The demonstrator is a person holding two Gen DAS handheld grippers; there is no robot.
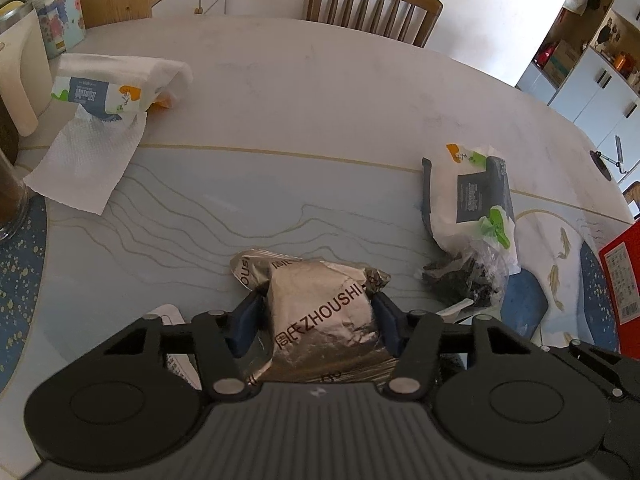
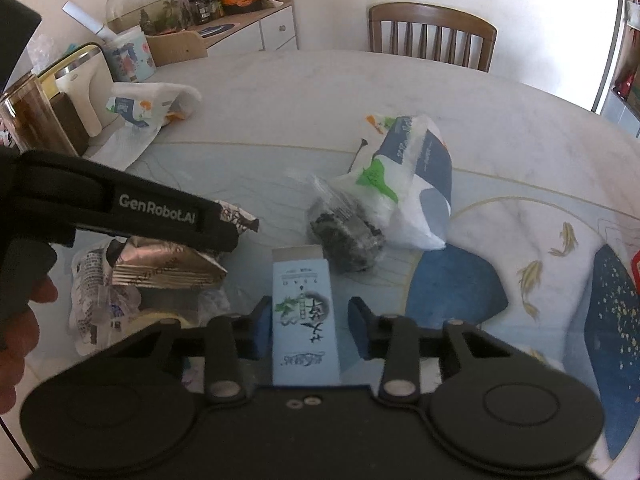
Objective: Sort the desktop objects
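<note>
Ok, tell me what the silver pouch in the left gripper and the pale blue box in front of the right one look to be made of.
Silver pouch: looks like metallised foil film, shiny, holding sharp crinkles. Pale blue box: probably thin printed card, matte, flat faces with straight edges.

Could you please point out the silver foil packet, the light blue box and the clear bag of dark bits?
silver foil packet (image 1: 320, 312): left wrist view, its printed front face.
light blue box (image 2: 304, 312): right wrist view, its printed top face.
clear bag of dark bits (image 2: 344, 232): right wrist view, its dark contents.
</note>
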